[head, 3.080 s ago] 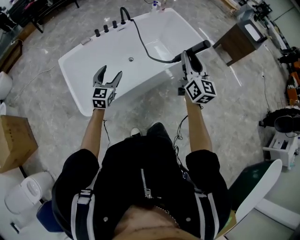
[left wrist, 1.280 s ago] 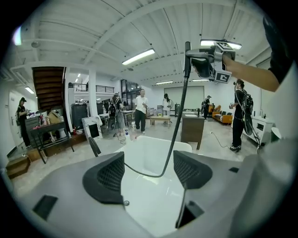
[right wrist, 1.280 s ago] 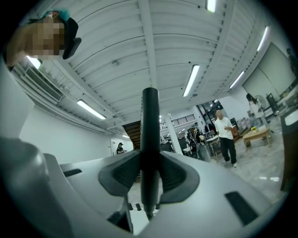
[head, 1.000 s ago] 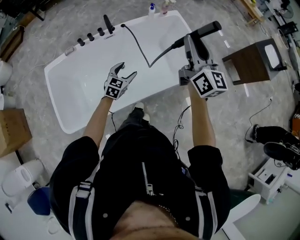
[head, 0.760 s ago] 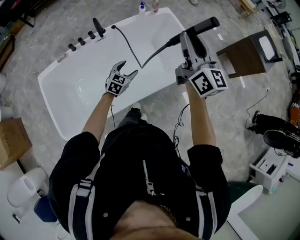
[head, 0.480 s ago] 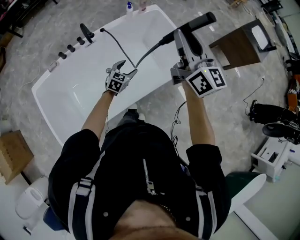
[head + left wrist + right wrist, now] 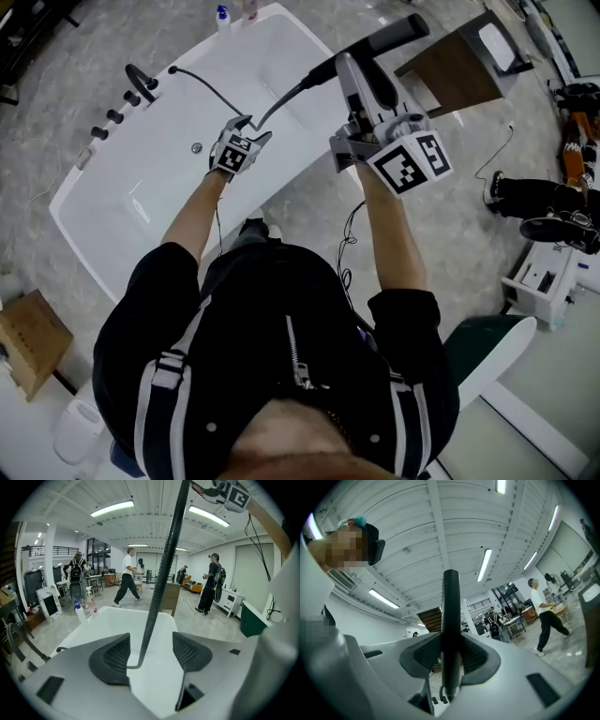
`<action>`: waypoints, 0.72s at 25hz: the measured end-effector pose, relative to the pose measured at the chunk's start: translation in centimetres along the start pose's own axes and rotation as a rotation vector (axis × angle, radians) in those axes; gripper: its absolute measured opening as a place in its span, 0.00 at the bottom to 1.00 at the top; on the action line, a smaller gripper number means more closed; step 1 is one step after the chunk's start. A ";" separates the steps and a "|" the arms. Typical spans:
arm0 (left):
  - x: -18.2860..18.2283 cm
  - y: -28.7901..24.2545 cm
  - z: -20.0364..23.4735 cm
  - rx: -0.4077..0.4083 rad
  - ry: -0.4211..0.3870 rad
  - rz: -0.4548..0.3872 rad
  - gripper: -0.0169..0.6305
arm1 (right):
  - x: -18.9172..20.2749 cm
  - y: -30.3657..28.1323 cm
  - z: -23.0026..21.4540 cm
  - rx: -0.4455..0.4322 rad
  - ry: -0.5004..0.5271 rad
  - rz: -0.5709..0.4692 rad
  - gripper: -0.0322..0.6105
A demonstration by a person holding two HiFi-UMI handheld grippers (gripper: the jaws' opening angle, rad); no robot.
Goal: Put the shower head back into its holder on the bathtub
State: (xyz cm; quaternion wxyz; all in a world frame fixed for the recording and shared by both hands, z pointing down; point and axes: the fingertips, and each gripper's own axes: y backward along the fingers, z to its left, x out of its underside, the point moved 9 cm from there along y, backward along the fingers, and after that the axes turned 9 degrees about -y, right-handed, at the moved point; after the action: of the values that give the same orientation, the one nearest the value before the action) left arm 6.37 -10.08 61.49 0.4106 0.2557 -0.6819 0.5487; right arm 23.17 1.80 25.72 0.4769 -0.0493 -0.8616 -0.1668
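Half done: clamping shower head [image 7: 380, 39] in right gripper [image 7: 349, 70], straddling hose [image 7: 211, 89] with left gripper [image 7: 253, 127] spread, not yet docked on tub [image 7: 141, 202].

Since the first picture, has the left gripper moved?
Yes. The left gripper went from left of the bathtub drain to its right; its open jaws now straddle the hose.

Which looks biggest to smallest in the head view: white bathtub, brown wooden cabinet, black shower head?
1. white bathtub
2. brown wooden cabinet
3. black shower head, smallest even though raised nearer the camera
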 end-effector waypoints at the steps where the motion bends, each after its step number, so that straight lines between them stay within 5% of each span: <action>1: 0.0 -0.5 0.0 0.005 -0.007 0.005 0.49 | -0.2 0.0 0.0 0.002 -0.001 -0.004 0.25; 9: -0.6 -2.5 0.7 -0.017 -0.054 0.008 0.17 | -1.9 0.6 -0.6 0.037 0.023 -0.025 0.25; 18: 0.0 -1.3 2.5 -0.057 -0.076 -0.008 0.15 | -2.3 1.2 -2.2 0.089 0.035 -0.052 0.25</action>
State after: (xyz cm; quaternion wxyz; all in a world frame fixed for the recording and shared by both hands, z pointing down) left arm 6.71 -12.79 62.07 0.3936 0.2671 -0.7114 0.5174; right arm 26.53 2.33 25.15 0.4891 -0.0027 -0.8607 -0.1413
